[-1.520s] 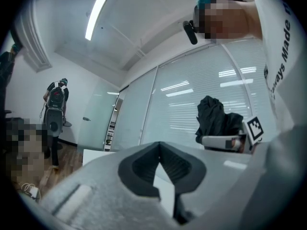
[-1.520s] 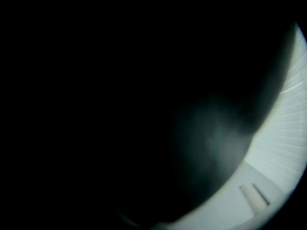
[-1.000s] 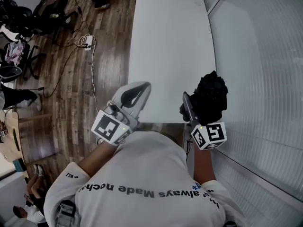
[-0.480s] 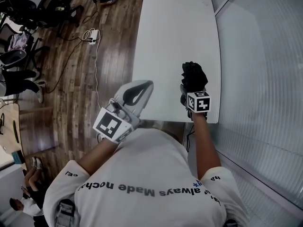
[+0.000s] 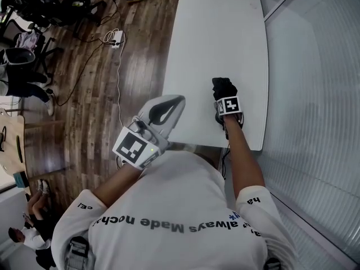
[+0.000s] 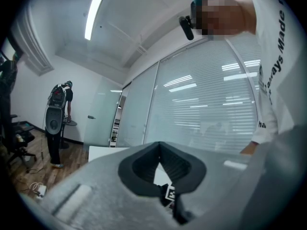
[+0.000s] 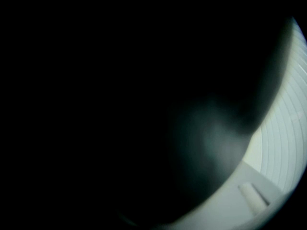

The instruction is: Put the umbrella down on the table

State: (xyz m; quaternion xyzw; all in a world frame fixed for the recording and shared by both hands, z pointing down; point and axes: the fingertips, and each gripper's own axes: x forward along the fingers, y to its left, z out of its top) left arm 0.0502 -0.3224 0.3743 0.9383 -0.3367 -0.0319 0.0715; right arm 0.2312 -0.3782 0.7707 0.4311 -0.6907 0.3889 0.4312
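The right gripper (image 5: 222, 98) clasps the black umbrella (image 5: 223, 86), which points to 12 o'clock near the worktop's (image 5: 219, 32) 5 o'clock corner with bare surface ahead, while the left gripper (image 5: 176, 102) is closed and empty.

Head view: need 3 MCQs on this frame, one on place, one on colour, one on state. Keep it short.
1. Where is the umbrella?
A) on the wooden floor
B) over the white table, at the tip of the right gripper
C) on an office chair

2. What colour is the umbrella?
A) red
B) yellow
C) black

3. How do the left gripper jaws stand?
A) together, nothing between them
B) wide apart
C) clamped on a cable

Answers:
1 B: the head view shows the folded bundle just ahead of the right marker cube, with the tabletop behind it.
2 C: its fabric is black, and it darkens nearly all of the right gripper view.
3 A: the left gripper view shows the tips meeting, with nothing held between them.
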